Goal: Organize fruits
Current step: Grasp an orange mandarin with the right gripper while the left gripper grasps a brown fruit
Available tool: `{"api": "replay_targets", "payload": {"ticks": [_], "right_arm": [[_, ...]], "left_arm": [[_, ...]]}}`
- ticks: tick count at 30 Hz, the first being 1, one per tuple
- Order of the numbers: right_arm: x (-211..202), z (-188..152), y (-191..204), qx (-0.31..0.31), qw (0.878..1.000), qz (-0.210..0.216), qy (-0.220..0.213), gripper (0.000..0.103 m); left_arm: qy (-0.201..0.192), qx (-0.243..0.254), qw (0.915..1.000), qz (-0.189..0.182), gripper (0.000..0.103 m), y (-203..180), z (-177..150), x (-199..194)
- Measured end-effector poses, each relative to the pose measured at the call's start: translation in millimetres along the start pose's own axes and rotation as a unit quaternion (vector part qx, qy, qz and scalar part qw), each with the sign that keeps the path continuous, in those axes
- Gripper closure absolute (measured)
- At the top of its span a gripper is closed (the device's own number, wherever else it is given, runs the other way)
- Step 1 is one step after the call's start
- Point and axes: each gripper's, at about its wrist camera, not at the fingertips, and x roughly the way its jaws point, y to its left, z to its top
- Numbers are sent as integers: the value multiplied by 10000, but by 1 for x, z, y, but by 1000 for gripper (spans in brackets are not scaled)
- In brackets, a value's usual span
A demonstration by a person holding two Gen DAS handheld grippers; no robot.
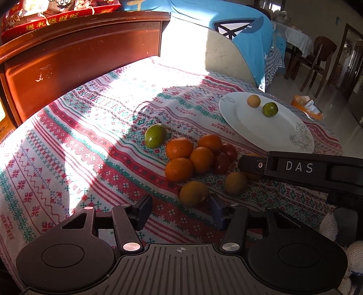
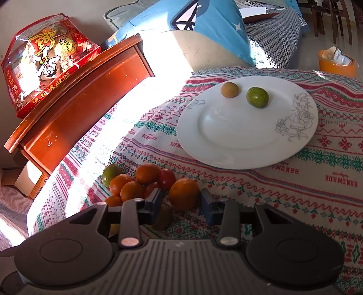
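- On the patterned tablecloth our fruits sit in a tight cluster near the front left, with the white plate lying apart to the right and further back.
- Our right gripper has its fingers either side of an orange; the pads stand just beside its skin, and we cannot tell whether they press on it yet.
- Our left gripper hangs released, nothing between its fingers, with a brownish-yellow fruit just ahead of the right fingertip.
- From the left wrist view, the right gripper's arm comes in from the right edge and crosses in front of the plate's near rim.
- Behind the held orange we see more oranges touching one another, a red tomato against them, and a green fruit at the cluster's far left.
- Already on the plate are a small brown fruit and a green citrus, both near the far rim and apart from each other; most of the plate's surface is bare.
- Open cloth runs between the cluster and the plate, and to the right of the plate.
- At the left, a wooden cabinet borders the table, carrying a red gift pack.
- Beyond the table's far edge we see a blue cushion, and an orange bin on the floor.
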Motion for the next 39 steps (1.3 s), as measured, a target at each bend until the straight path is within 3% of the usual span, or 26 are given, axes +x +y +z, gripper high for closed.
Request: {"api": "replay_targets", "payload": {"ticks": [4, 15, 39], "right_arm": [[1, 0, -1, 8, 10000, -30, -4, 73], [-2, 1, -2, 42, 10000, -69, -48, 74], [-39, 12, -15, 337, 9985, -42, -421, 74]], "left_arm": [[-71, 11, 10000, -59, 56, -2, 0, -1], [-151, 186, 9997, -93, 78, -10, -2, 1], [-404, -55, 9991, -149, 78, -12, 12, -14]]}}
